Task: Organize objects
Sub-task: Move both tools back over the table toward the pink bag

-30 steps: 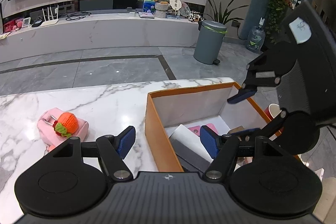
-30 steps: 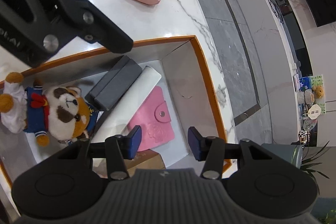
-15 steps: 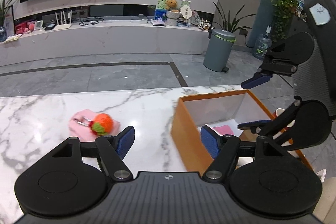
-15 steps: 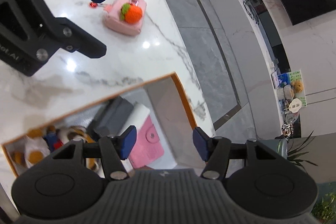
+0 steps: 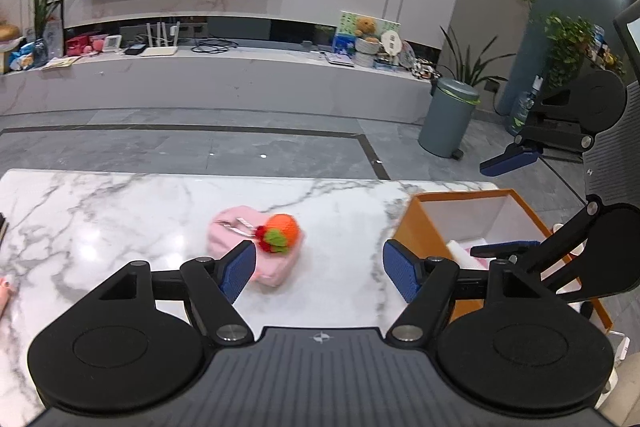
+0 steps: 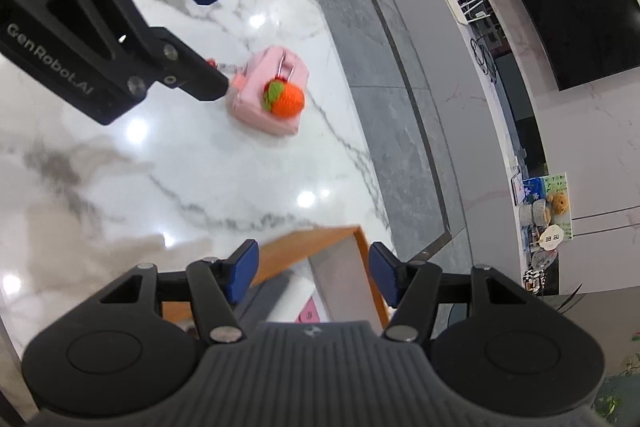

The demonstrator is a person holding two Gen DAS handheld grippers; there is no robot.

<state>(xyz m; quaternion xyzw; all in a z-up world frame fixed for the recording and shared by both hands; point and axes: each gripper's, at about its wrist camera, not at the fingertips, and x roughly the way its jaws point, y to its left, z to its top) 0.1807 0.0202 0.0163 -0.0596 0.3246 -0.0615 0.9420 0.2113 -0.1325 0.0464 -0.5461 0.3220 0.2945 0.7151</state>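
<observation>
A pink pouch (image 5: 256, 259) with an orange knitted fruit (image 5: 282, 231) on top lies on the white marble table (image 5: 120, 211). My left gripper (image 5: 320, 273) hovers just short of it, jaws opening and empty; the pouch sits ahead of its left finger. The right wrist view shows the left gripper (image 6: 214, 41) beside the pouch (image 6: 264, 107). My right gripper (image 6: 314, 271) hangs over the far corner of the orange box (image 6: 304, 247), jaws opening with nothing in them. A pink wallet (image 6: 308, 313) and grey items show inside the box (image 5: 416, 227).
The table's far edge (image 5: 240, 175) drops to a grey floor. A grey bin (image 5: 448, 119) stands on the floor at the right. A small pink thing (image 5: 4, 291) lies at the table's left edge.
Both grippers have swung away from the box toward the pouch. The right gripper has risen out of the box and its jaws have widened. The left jaws have widened slightly.
</observation>
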